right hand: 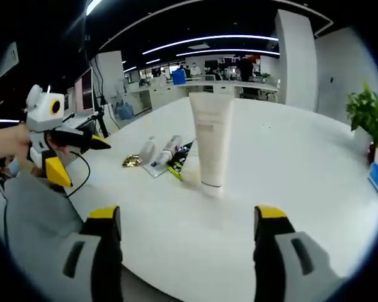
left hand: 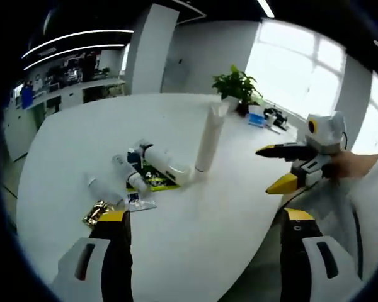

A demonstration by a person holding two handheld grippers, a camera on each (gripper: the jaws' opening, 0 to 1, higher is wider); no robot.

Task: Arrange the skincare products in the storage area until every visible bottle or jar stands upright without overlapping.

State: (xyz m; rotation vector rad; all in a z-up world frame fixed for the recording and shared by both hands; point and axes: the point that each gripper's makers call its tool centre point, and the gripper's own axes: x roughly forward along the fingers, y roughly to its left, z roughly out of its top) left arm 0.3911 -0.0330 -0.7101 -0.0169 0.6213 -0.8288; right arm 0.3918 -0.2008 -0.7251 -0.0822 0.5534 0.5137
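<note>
One tube up, the rest lying flat

One white table (left hand: 208, 251) carries a tall white tube (right hand: 211, 139) standing mid-surface. Beside it, smaller bottles (left hand: 145, 170) lie toppled together. Left gripper (left hand: 205, 220) and right gripper (right hand: 188, 217) both gape wide, empty.

Labels on the lying tubes (left hand: 152, 165) are reading too small and blurred in both views. The standing tube (right hand: 211, 139) is hiding part of the pile behind it in the right gripper view. The gold packet (left hand: 96, 212) is staying unidentifiable. Far desks (right hand: 208, 85) are blurring out.
</note>
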